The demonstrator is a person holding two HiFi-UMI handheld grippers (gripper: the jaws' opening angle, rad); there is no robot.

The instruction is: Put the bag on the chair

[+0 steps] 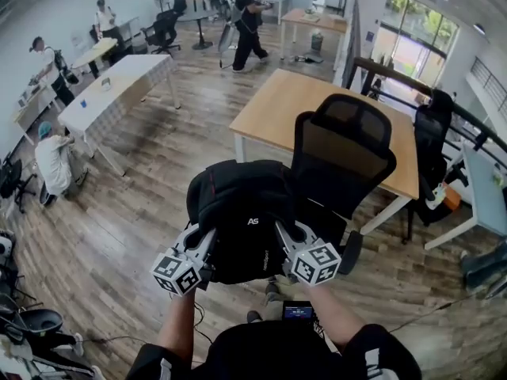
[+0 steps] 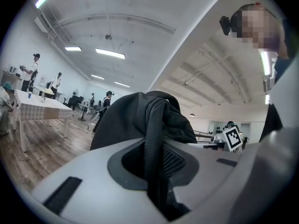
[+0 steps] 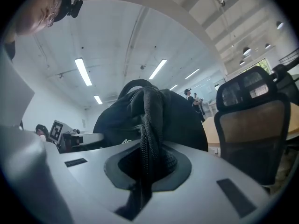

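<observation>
carry step, it seems: left gripper (image 1: 204,240) and right gripper (image 1: 285,232) jaws each clamp a strap of the bag (image 1: 238,204); next, lower it onto the chair (image 1: 344,161).

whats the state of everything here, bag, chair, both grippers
bag: lifted off the floor, hanging from both grippers in front of the chair, not yet on it
chair: upright, backrest behind the bag
left gripper: shut on a strap of the bag
right gripper: shut on a strap of the bag
</observation>
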